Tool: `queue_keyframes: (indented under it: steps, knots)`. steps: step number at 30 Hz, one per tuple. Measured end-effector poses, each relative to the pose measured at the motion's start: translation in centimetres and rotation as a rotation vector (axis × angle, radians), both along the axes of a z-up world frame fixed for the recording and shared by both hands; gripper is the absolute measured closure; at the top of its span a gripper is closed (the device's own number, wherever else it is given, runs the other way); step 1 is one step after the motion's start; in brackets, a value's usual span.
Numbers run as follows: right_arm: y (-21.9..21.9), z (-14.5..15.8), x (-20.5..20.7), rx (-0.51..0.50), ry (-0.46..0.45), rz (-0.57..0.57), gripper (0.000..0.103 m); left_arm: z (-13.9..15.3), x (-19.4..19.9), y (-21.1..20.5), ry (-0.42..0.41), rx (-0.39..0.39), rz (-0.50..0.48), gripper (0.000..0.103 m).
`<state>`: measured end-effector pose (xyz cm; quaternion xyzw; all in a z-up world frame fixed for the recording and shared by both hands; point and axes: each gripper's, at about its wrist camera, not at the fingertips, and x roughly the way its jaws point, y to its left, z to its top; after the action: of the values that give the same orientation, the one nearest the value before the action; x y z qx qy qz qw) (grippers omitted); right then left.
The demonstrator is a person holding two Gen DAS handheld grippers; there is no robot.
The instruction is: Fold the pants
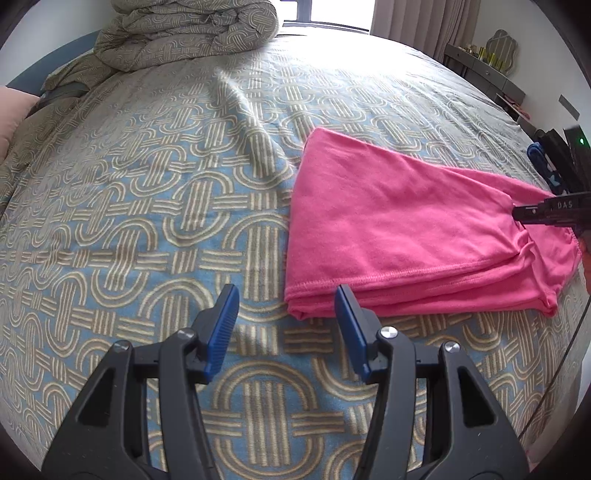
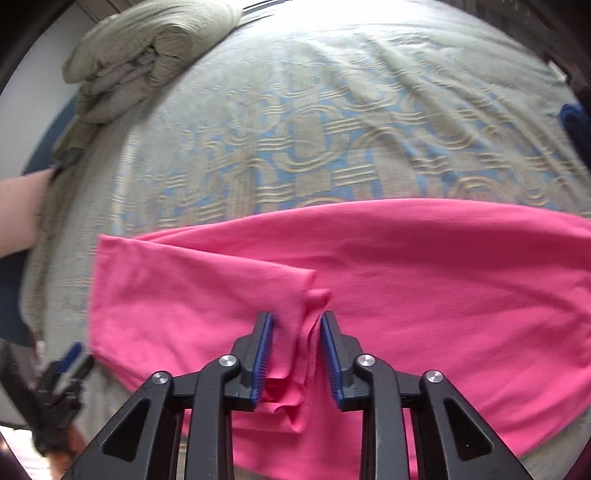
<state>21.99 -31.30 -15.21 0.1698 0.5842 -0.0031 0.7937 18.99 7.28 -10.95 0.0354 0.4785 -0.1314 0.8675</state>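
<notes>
The pink pants (image 1: 406,229) lie folded on the bed (image 1: 147,221), toward its right side in the left wrist view, layers stacked with the hemmed edge facing the left tool (image 1: 286,325). That tool hovers just short of the near corner, its jaws wide apart and holding nothing. The right tool (image 2: 295,347) sits over the opposite end with a bunched tuck of cloth between its jaws; they look parted rather than pinched, though the view is blurred, so I read it as loose around the fabric, not clamped. The step in hand seems to be the next fold, or tidying the last one. To do it well, the left tool should come in low and take every layer at the near corner together, not just the top sheet. The right should take a flat edge, not a crumpled wad, so the crease runs straight. Both should lift evenly and lay the cloth over without dragging the lower layers. A heaped quilt (image 1: 184,33) is well apart at the bed's far end.
</notes>
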Motion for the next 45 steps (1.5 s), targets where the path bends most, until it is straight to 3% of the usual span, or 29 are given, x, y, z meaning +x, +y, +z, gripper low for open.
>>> queue_keyframes:
  steps: [5, 8, 11, 16, 19, 27, 32, 34, 35, 36, 38, 43, 45]
  knots:
    - [-1.5, 0.7, -0.6, 0.021, -0.013, -0.041, 0.075, 0.6, 1.3, -0.3, -0.019, 0.005, 0.004, 0.048]
    - [-0.3, 2.2, 0.2, 0.043, -0.056, 0.014, 0.075, 0.7, 1.7, -0.3, -0.017, -0.012, 0.003, 0.047]
    - [2.3, 3.6, 2.3, 0.122, -0.088, 0.144, 0.073, 0.2, 1.8, -0.4, -0.009, -0.001, 0.004, 0.046]
    - [10.3, 5.6, 7.5, 0.206, -0.127, 0.463, 0.061, -0.9, 2.0, -0.2, 0.023, -0.013, 0.012, 0.046]
    - [15.0, 5.6, 10.8, 0.295, -0.070, 0.596, 0.059, -1.3, 2.3, 0.0, 0.035, -0.036, 0.015, 0.046]
    - [22.3, 3.3, 17.7, 0.309, 0.133, 0.685, 0.059, -2.3, 3.4, 0.5, 0.057, -0.098, -0.004, 0.046]
    - [25.3, 0.9, 19.1, 0.203, 0.248, 0.719, 0.059, -2.9, 3.2, 1.1, 0.065, -0.152, -0.005, 0.046]
    - [26.1, 0.4, 19.1, 0.211, 0.285, 0.736, 0.065, -3.1, 3.0, 1.3, 0.065, -0.169, -0.001, 0.046]
    - [26.4, 0.2, 19.2, 0.211, 0.308, 0.734, 0.079, -3.1, 2.9, 1.3, 0.062, -0.170, -0.003, 0.046]
    - [26.6, 0.1, 19.1, 0.193, 0.324, 0.725, 0.087, -3.1, 2.8, 1.3, 0.061, -0.169, -0.004, 0.046]
    - [26.7, -0.2, 19.4, 0.172, 0.348, 0.694, 0.090, -3.0, 2.7, 1.4, 0.060, -0.169, -0.004, 0.046]
    - [26.3, 0.9, 19.9, 0.124, 0.333, 0.727, 0.087, -2.9, 2.8, 1.5, 0.066, -0.178, -0.003, 0.046]
    - [26.3, 0.6, 19.9, 0.148, 0.378, 0.761, 0.080, -2.8, 2.6, 1.6, 0.065, -0.178, -0.005, 0.046]
